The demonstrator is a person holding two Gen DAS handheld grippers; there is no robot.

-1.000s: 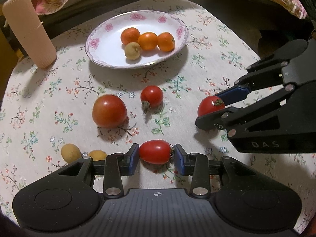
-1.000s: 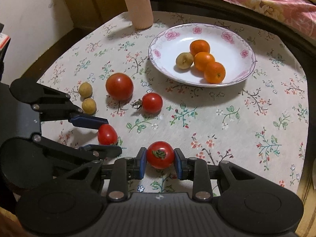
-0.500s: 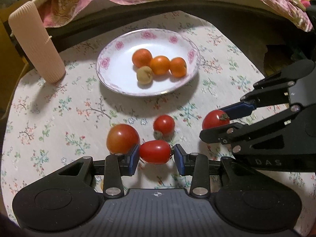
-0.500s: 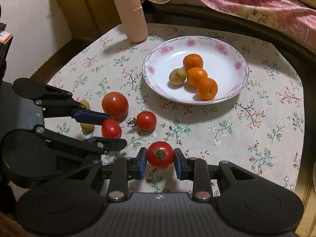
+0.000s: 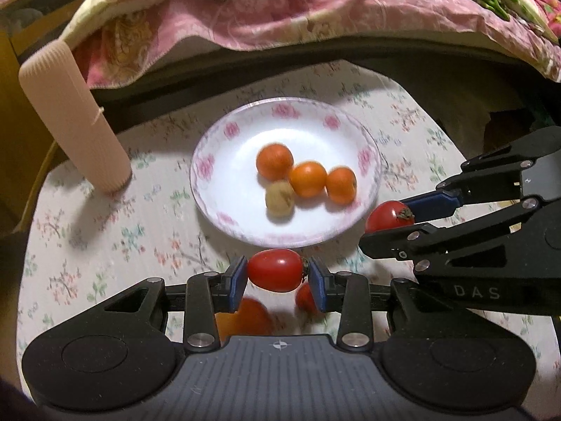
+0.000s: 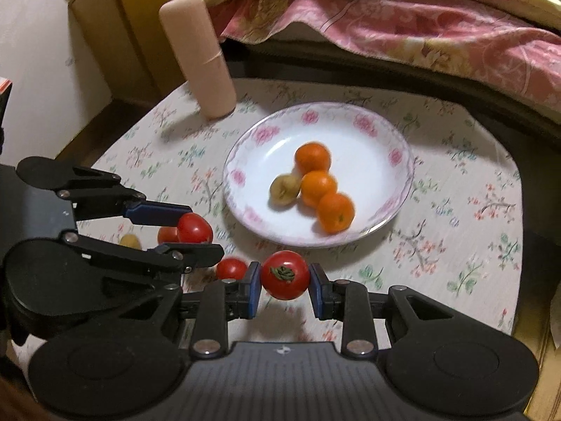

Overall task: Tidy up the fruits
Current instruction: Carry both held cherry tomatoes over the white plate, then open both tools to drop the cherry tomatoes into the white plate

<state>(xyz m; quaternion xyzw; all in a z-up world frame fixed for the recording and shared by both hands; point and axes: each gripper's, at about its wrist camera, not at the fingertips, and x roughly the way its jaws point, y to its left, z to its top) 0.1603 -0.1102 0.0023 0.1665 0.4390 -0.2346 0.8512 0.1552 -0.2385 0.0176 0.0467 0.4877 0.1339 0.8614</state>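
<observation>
Your left gripper (image 5: 276, 277): clamped on an oblong tomato (image 5: 275, 269). Your right gripper (image 6: 284, 282): clamped on a round tomato (image 6: 285, 274). Both tomatoes hang above the counter (image 6: 455, 238), near the plate (image 6: 368, 119).

Plate (image 5: 210, 161) left half bare; oranges (image 5: 308, 179) crowd right; cylinder (image 5: 70, 115) far-left.

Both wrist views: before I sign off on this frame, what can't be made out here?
- Large tomato, left wrist view: mostly hidden behind the left gripper and blurred.
- Small tomato, same view: only a sliver shows behind a finger.
- Yellowish fruit, right wrist view: half covered by the left gripper; whether a second one lies there cannot be told.
- Plate contents: motion blur hides the fruit's surface detail.
</observation>
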